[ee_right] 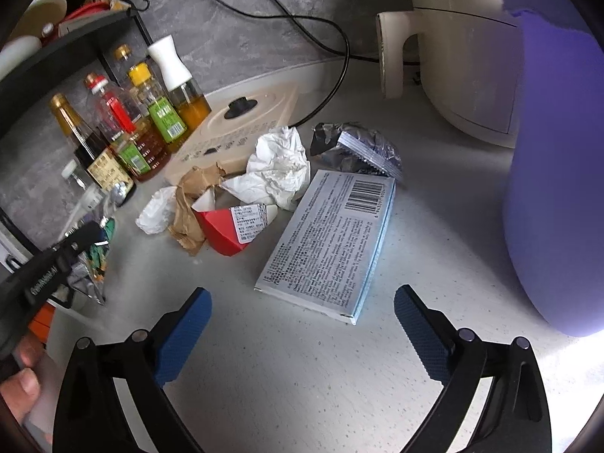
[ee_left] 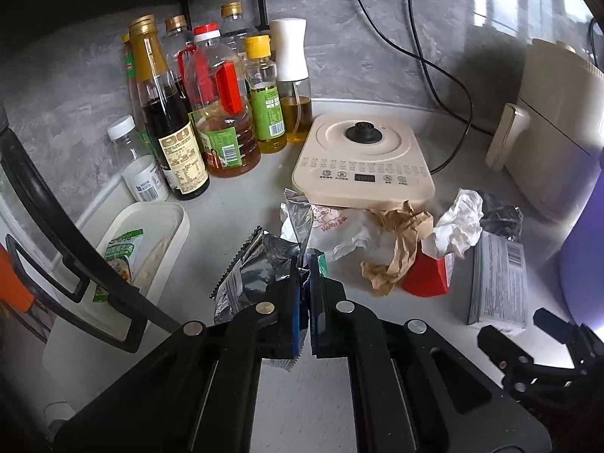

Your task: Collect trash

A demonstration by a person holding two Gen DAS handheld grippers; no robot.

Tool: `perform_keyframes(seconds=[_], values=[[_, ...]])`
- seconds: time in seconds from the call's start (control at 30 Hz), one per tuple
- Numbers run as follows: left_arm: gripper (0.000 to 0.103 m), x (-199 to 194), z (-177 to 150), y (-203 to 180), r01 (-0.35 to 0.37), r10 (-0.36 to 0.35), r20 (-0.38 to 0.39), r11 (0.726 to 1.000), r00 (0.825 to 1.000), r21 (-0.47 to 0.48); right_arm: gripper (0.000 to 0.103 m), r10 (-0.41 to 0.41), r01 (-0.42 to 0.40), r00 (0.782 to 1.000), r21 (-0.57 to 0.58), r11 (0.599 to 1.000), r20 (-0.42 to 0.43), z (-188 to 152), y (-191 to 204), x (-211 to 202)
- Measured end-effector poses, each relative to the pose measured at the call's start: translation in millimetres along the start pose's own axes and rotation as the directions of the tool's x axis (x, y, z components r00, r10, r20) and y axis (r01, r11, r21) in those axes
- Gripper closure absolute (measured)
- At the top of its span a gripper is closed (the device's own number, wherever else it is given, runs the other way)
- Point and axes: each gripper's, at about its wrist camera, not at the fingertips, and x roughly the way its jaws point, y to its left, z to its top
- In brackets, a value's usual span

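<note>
While pinched in the left hand-held gripper (ee_left: 305, 275), one foil wrapper (ee_left: 249, 268); right hand-held gripper (ee_right: 302, 302) agape, one box (ee_right: 328, 241).

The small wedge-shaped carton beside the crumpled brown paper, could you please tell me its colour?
Red, with a white printed label; the wedge-shaped carton shows best in the right wrist view.

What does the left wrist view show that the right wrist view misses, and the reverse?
Left wrist only: the left gripper seen along its own fingers, shut on a foil wrapper, and a white lidded tub.
Right wrist only: the right gripper wide open above the counter, and a hand.
Both: the printed box, red carton, brown paper and crumpled tissue.
</note>
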Motion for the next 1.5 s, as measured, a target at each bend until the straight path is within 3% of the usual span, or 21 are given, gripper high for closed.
perform_keyframes(seconds=[0.23, 0.3, 0.37, 0.87, 1.2, 1.5], values=[[0.098, 5.8, 2.7, 3.6, 0.011, -0.011, -0.004, 1.000, 1.000, -0.010, 0.009, -0.081, 0.081, 0.997, 0.013, 0.997, -0.002, 9.8, 4.0, 17.7], [0.098, 7.8, 3.0, 4.8, 0.014, -0.014, -0.008, 1.000, 1.000, -0.010, 0.025, -0.088, 0.088, 0.996, 0.007, 0.996, -0.016, 10.3, 3.7, 22.1], [0.098, 10.6, 2.7, 5.6, 0.017, -0.017, -0.015, 1.000, 1.000, -0.014, 0.032, -0.094, 0.094, 0.996, -0.006, 0.996, -0.005, 10.0, 4.4, 20.4], [0.098, -8.8, 7.0, 4.7, 0.132, -0.131, 0.026, 0.991, 0.991, -0.032, 0.035, -0.136, 0.140, 0.989, -0.061, 0.988, 0.059, -5.4, 9.6, -31.8], [0.098, -51.3, 21.3, -9.4, 0.243, -0.242, 0.109, 0.970, 0.964, 0.009, 0.035, -0.162, 0.174, 0.964, -0.041, 0.984, 0.211, -4.9, 18.7, -104.4], [0.098, -88.0, 42.4, -27.3, 0.334, -0.335, 0.180, 0.942, 0.925, 0.040, 0.035, -0.199, 0.223, 0.915, -0.028, 0.974, 0.352, 5.5, 11.3, -174.1]])
